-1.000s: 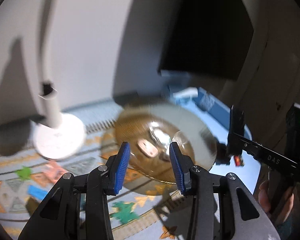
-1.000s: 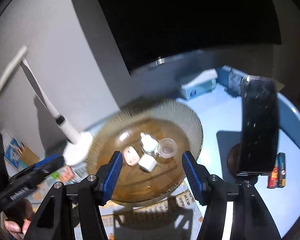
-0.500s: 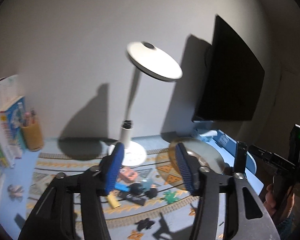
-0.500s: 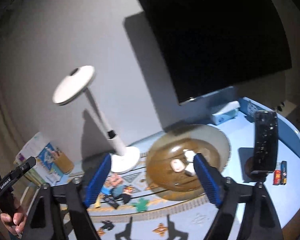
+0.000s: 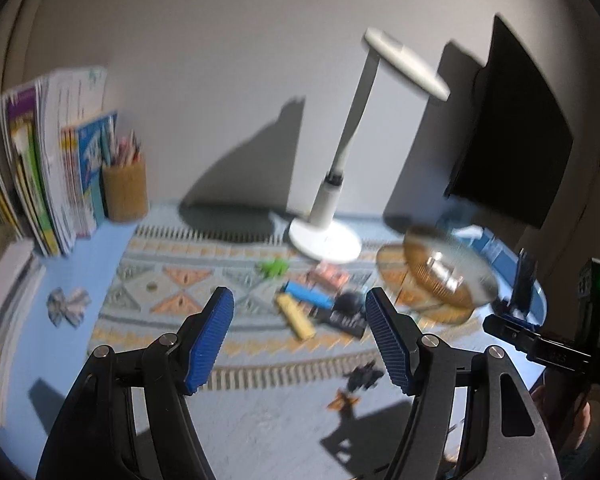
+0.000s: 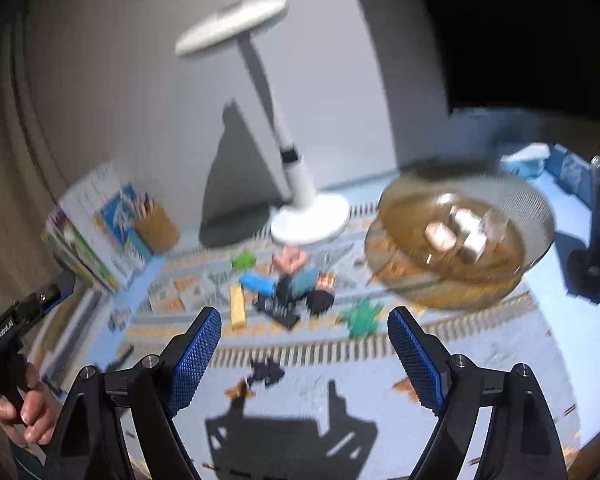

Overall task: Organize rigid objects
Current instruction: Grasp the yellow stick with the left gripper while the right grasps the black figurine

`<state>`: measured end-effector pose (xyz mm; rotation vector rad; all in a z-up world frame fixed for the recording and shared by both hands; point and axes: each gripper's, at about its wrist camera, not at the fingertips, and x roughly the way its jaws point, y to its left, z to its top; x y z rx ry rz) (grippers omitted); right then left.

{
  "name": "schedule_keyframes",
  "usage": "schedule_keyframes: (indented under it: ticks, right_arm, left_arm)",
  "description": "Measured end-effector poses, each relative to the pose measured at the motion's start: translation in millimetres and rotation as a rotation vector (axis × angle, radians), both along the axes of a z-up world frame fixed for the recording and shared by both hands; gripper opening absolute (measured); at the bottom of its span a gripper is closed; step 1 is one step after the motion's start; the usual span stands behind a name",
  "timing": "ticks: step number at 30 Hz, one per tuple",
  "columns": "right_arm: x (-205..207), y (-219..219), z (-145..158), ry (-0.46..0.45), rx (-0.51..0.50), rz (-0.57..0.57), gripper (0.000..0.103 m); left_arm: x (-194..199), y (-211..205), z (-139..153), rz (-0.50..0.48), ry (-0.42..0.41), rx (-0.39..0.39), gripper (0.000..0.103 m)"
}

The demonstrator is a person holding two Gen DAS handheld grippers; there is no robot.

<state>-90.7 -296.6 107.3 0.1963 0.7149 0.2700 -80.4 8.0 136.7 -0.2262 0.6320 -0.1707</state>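
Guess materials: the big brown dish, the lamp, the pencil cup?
Dish: likely amber glass, see-through, ribbed glossy rim. Lamp: smooth white plastic or painted metal; can't tell which. Pencil cup: matte tan, maybe cork or wood; too blurred to be sure.

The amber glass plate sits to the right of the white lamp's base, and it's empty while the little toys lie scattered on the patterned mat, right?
Not quite: the amber glass plate is not empty. The right wrist view shows a few small pale objects lying in it. The rest holds: it sits to the right of the white lamp's base, and the little toys lie scattered on the patterned mat.
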Motion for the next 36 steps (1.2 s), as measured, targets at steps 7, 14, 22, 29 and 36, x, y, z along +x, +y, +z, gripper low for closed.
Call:
schedule_keyframes:
  ticks: [7,14,22,29,36]
  right_arm:
    - [19.9,21.6,-49.6,0.134,-0.032,0.044,0.084]
    - [38.8,39.8,-82.8,0.241,-0.042,0.12,0.084]
    - [45.2,73.8,-116.4,0.289,-0.063,0.168,0.084]
    - [46.6,108.7,-120.8,0.185,-0.252,0.157,0.054]
    - [50.5,98.7,-121.6,0.174,-0.256,0.154,0.047]
  left_arm:
    - [40.5,-10.1,-63.5,-0.062,0.189,0.036,0.067]
    - [87.0,-40.3,-120.7,-0.146,0.342,0.111,0.067]
    - [135.1,-59.1,-145.9,-0.119,0.369,0.171,0.067]
    - [145.9,-74.4,-154.2,-0.11,0.345,0.278,0.067]
    - [136.5,-61.0,-149.7,-0.159,0.351,0.282,0.049]
